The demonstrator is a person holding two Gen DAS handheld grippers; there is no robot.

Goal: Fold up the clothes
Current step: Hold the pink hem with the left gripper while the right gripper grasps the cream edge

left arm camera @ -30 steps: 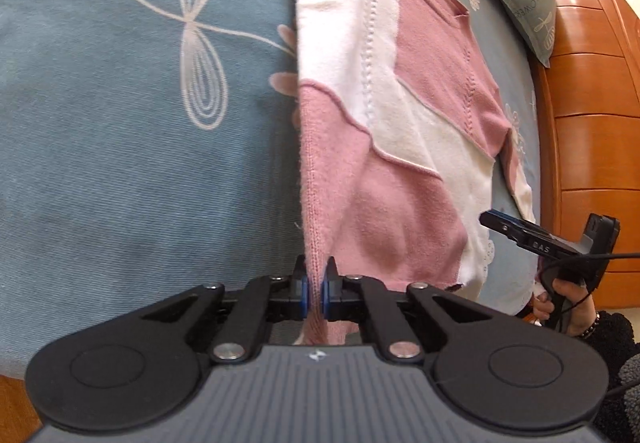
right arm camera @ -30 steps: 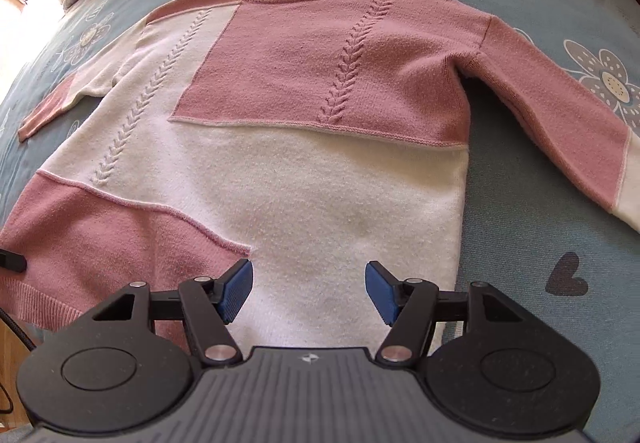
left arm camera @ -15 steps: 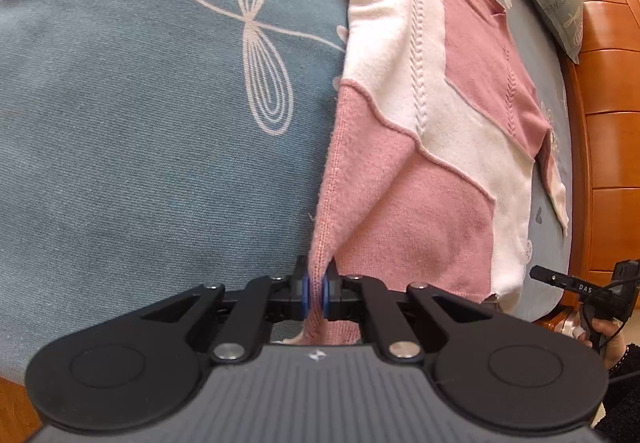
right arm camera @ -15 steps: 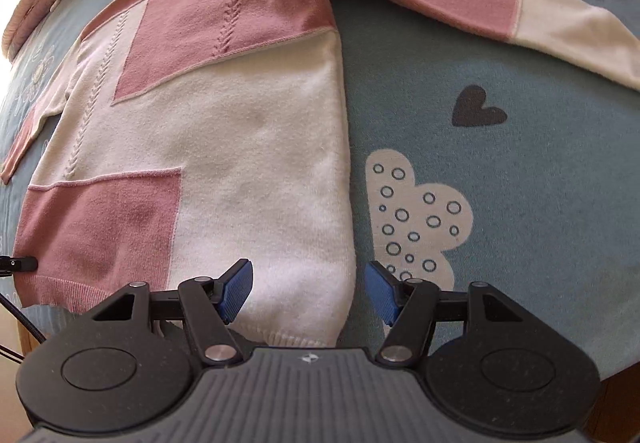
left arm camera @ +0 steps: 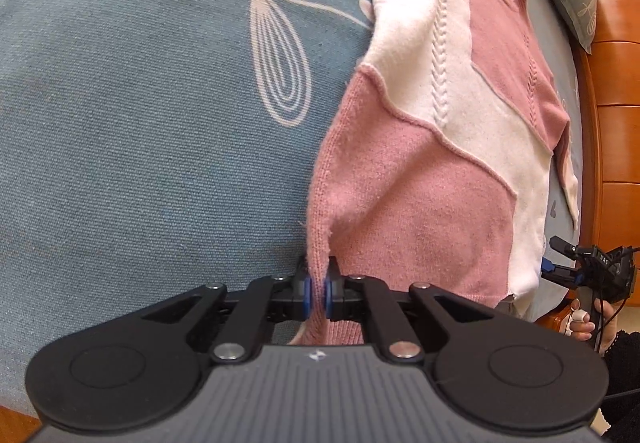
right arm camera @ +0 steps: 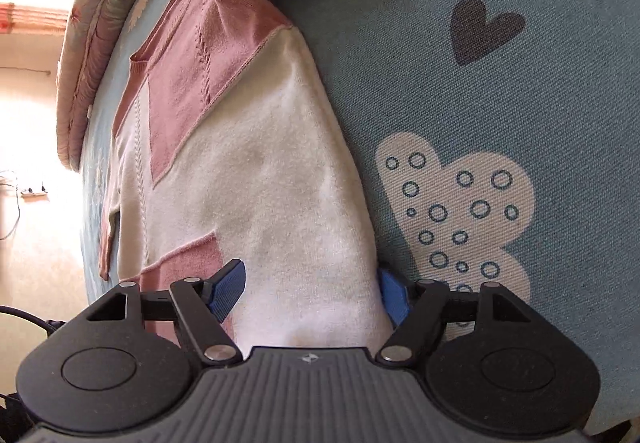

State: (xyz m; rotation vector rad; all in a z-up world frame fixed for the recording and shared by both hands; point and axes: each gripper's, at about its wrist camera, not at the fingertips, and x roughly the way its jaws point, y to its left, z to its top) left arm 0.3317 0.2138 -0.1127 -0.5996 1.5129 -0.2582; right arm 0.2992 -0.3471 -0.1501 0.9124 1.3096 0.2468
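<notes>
Our left gripper (left arm camera: 316, 293) pinches the sweater's (left arm camera: 440, 147) pink hem corner on the bed (left arm camera: 140, 103). Our right gripper (right arm camera: 310, 289), jaws just widened, straddles the white corner, apparently not yet clamped; the sweater's length stretches away from both.

Two black grippers, left (left arm camera: 316, 293) and right (right arm camera: 310, 289), each with blue fingertip pads, silver screws and a ribbed grey body. A dark fuzzy sleeve (left arm camera: 624, 359) covers one wrist.

The pink-and-cream knitted sweater (right arm camera: 280, 203) has its hem hidden beneath the right gripper's (right arm camera: 312, 291) body, and its far sleeve runs past the picture's top edge beyond the fingers.
</notes>
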